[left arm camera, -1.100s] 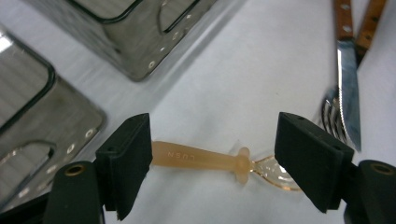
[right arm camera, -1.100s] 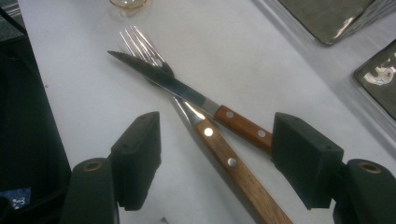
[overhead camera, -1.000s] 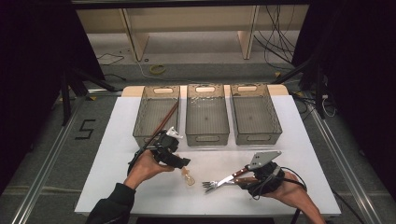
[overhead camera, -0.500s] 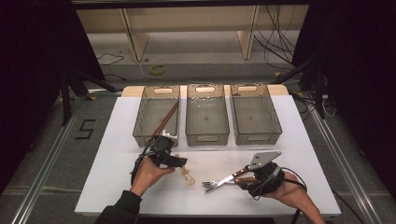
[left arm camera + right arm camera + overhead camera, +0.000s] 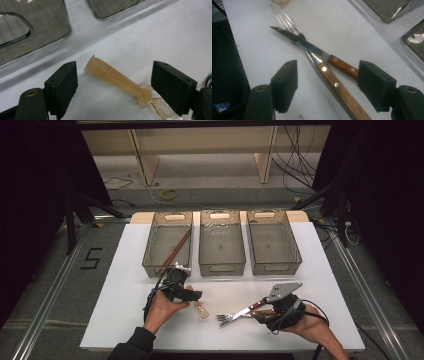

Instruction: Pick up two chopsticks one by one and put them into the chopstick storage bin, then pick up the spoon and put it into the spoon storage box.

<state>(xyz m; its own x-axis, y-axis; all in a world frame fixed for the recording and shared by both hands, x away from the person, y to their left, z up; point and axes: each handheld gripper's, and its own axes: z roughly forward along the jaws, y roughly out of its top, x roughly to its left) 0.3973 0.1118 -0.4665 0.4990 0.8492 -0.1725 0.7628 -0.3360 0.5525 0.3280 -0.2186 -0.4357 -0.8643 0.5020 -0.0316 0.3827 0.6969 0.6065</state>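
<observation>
The left gripper [image 5: 113, 87] had just been opening, its jaws wide around the amber spoon handle [image 5: 117, 78] lying on the white table [image 5: 125, 285], pads clear of it. The right gripper [image 5: 327, 85] stood open over the crossed knife [image 5: 312, 50] and fork [image 5: 322, 67], touching neither

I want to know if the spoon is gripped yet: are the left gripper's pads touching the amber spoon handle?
Apart. In the left gripper view the left gripper stands open, with bare table between each pad and the amber spoon handle.
</observation>
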